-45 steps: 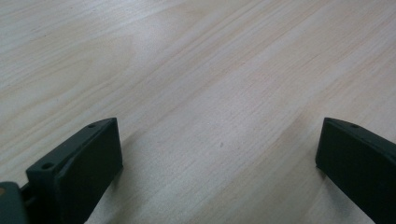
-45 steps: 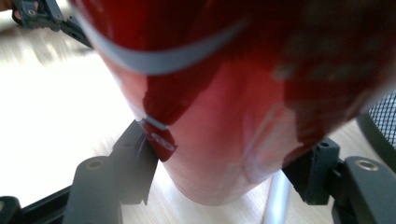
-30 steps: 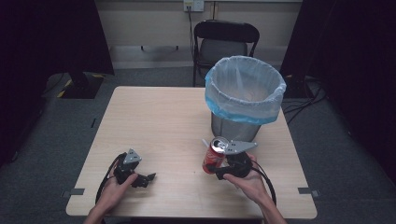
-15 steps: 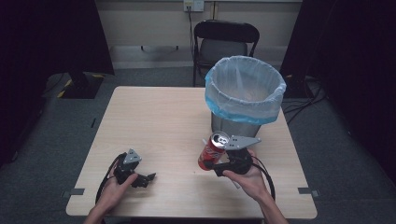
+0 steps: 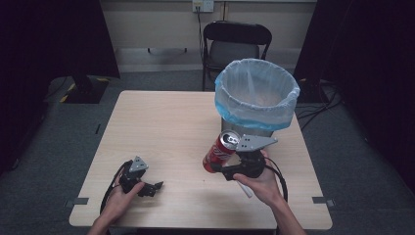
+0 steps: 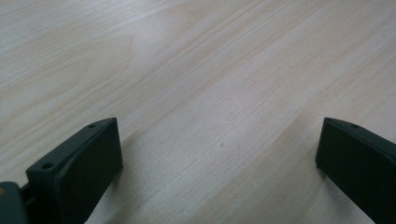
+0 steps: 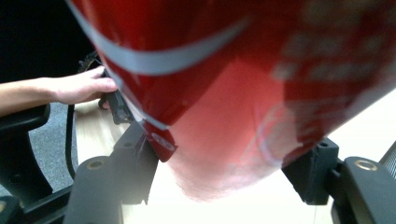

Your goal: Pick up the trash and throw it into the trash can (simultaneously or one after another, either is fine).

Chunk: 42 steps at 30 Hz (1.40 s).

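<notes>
A red drink can (image 5: 219,150) hangs tilted above the table, its silver top leaning toward the bin. My right gripper (image 5: 219,170) is shut on its lower half; in the right gripper view the red can (image 7: 219,88) sits pressed between both black jaws. The bin (image 5: 256,96), lined with a pale blue bag, stands on the table just behind the can. My left gripper (image 5: 155,187) rests on the table at the front left, jaws wide apart; in the left gripper view bare wood lies between the open jaws of the left gripper (image 6: 219,154).
The light wooden table (image 5: 161,122) has bare room across its left and middle. A black folding chair (image 5: 234,44) stands behind the far edge. Dark curtains flank both sides. The other hand (image 7: 79,86) on its gripper appears in the right gripper view.
My right gripper has lifted the can off the table and tilted it toward the bin. The left gripper has stayed where it was.
</notes>
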Motion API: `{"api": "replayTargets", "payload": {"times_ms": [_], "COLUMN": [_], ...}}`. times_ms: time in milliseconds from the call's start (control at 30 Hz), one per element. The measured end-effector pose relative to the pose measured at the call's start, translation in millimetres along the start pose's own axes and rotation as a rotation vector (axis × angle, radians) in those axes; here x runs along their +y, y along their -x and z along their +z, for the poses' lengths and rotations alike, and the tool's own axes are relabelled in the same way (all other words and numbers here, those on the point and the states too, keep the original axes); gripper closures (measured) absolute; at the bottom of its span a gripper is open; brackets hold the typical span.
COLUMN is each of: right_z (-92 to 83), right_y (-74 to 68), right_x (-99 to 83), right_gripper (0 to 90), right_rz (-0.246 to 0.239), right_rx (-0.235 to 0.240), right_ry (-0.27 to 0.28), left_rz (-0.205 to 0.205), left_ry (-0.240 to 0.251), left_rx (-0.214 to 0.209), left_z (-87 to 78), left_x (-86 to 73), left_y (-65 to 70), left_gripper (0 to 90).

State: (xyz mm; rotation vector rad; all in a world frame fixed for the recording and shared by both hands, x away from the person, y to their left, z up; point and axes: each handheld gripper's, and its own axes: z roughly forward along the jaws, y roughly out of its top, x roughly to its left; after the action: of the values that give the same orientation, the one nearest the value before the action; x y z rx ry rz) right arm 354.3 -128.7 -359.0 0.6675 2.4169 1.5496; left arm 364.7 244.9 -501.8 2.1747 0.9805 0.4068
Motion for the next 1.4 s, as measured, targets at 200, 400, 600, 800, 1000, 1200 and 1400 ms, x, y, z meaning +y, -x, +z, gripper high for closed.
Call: {"api": "replayTargets", "payload": {"times_ms": [200, 400, 600, 800, 1000, 1200, 1400], "right_z": [-4.8, -10.2, -13.4, -18.8, -23.2, -25.4, -25.0], "right_y": [-1.6, 0.1, -0.1, 0.8, 6.9, 9.0, 11.2], "right_x": [17.1, 32.0, 45.5, 59.2, 72.0, 84.6, 95.8], "right_gripper": [35.0, 35.1, 35.1, 35.1, 35.1, 35.2, 35.1], "right_rz": [0.0, -0.007, -0.028, -0.042, -0.037, -0.045, -0.047], "right_rx": [0.006, 0.0, 0.003, -0.013, -0.012, -0.013, -0.009], "right_ry": [0.038, 0.058, 0.066, 0.075, 0.107, 0.138, 0.151], "left_rz": [-0.001, -0.001, -0.001, -0.002, 0.0, -0.001, -0.001], "left_ry": [0.0, 0.0, 0.0, 0.0, -0.001, -0.001, -0.001], "left_rx": [0.002, 0.002, 0.002, 0.002, 0.002, 0.002, 0.002], "left_z": [0.0, 0.0, 0.0, 0.1, 0.0, 0.0, 0.0], "left_x": [0.1, 0.1, 0.0, 0.0, 0.1, 0.1, 0.0], "left_y": [0.1, 0.1, 0.2, 0.2, 0.1, 0.1, 0.1], "left_gripper": [0.0, 0.0, 0.0, 0.0, 0.0, 0.0, 0.0]}}
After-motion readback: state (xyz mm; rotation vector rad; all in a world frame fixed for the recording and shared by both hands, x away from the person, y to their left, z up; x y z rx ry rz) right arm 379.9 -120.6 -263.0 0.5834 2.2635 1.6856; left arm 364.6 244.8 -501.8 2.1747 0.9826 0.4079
